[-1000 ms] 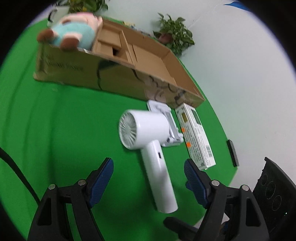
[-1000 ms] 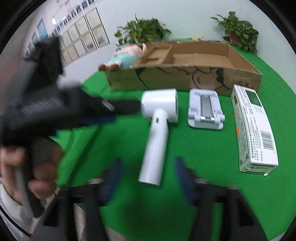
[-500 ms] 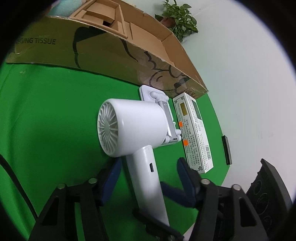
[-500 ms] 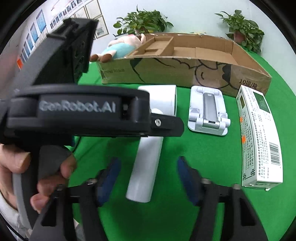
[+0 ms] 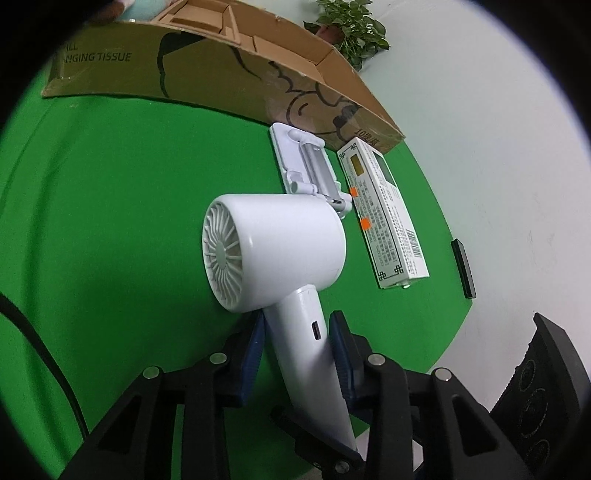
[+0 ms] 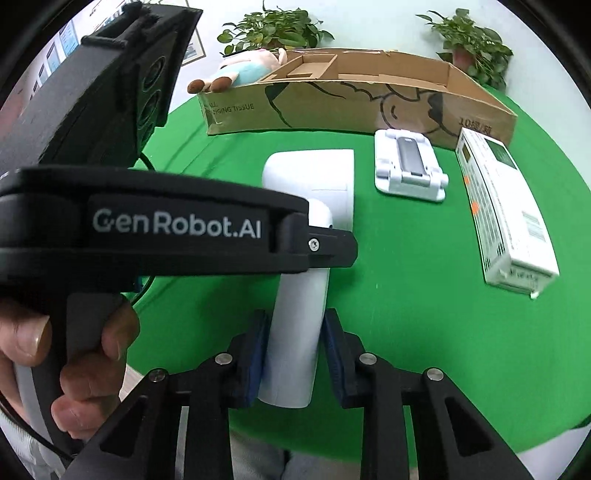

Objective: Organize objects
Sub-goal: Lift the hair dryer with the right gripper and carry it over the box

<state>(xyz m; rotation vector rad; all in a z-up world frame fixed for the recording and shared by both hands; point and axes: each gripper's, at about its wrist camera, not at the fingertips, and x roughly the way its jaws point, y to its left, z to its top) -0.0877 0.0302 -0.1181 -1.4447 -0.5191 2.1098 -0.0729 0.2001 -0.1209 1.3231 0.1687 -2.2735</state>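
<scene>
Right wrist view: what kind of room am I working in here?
Probably an office set up for recording demos: a round table under green cloth, framed pictures on the pale wall, and potted plants behind the cardboard box.

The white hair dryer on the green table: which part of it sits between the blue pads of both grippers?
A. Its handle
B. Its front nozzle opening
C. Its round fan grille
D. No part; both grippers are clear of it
A. The hair dryer has its handle between the pads of the left gripper and of the right gripper, whose jaws are closing on it.
</scene>
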